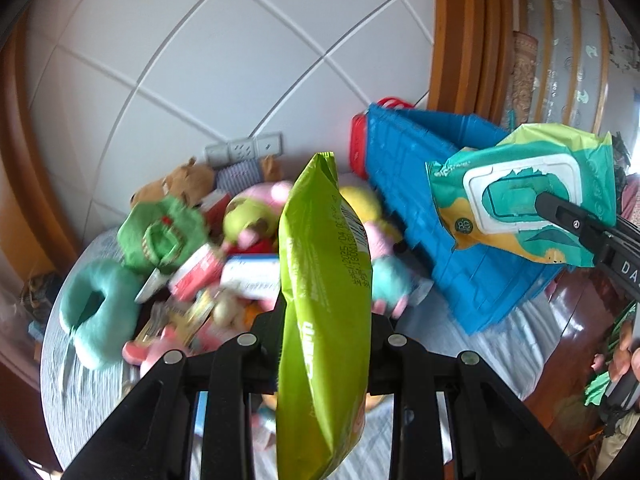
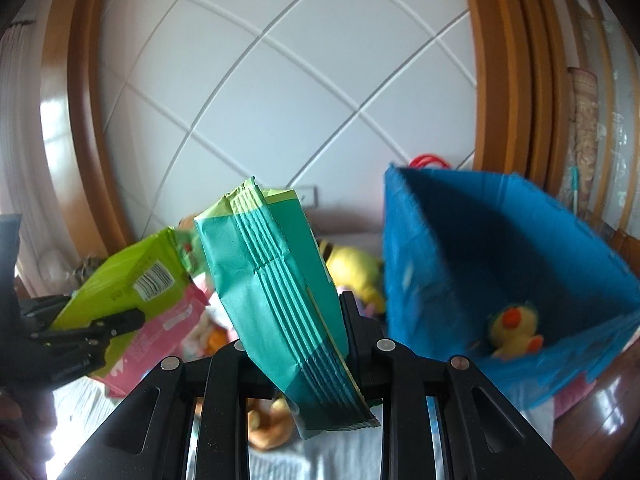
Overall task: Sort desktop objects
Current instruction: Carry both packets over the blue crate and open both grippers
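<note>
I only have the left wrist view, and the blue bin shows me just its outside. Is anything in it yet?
Observer: Yes, the right wrist view looks into the blue bin; one yellow duck plush lies at its bottom.
Operator: And my right grip?
Observer: The wipes pack sits deep between the right gripper's jaws, edge-on, its top leaning left.

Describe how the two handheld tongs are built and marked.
Both tongs, left and right, are matte black plastic: two flat slotted linkage bars on each side, joined by round silver pivot pins. Seen from the left wrist view, the right one carries white lettering starting "DA". No cables or sleeves show.
</note>
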Demonstrator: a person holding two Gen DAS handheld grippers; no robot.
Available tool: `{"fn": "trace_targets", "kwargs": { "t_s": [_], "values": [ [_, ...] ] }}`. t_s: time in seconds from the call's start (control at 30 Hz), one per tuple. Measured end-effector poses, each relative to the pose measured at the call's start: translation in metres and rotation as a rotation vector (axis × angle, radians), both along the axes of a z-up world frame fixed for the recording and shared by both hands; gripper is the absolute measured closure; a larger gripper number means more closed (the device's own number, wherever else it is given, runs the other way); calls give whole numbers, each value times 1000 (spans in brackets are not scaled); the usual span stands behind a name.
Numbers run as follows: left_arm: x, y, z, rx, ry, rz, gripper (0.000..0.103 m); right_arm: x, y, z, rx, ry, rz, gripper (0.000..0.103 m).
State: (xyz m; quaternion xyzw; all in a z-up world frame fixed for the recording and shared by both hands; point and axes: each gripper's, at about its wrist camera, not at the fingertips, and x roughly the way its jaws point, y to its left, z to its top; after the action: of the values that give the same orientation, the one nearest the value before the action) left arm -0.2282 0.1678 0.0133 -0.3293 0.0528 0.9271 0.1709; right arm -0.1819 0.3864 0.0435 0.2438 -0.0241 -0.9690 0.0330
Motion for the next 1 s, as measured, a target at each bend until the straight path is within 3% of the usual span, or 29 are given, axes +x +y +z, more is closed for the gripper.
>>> {"fn": "trace_targets", "kwargs": {
  "t_s": [0.3,0.43,0.67,0.77,1.0],
  "values": [
    [-48,133,62,49,107,-67,76,-33,128,47,42,85,-86,79],
    [-79,206,79,71,63,-139,76,-60,185,55,95,31,-146,79],
    [-121,323,48,-12,-148,-256,76,-101,258,19,159,-174,-195,79],
    [-128,352,29,-29,-216,-276,76,-106,276,-3,162,-229,-211,79],
    [-130,375,-2,-94,-270,-264,75,-111,307,-36,151,-302,-242,79]
  ]
}}
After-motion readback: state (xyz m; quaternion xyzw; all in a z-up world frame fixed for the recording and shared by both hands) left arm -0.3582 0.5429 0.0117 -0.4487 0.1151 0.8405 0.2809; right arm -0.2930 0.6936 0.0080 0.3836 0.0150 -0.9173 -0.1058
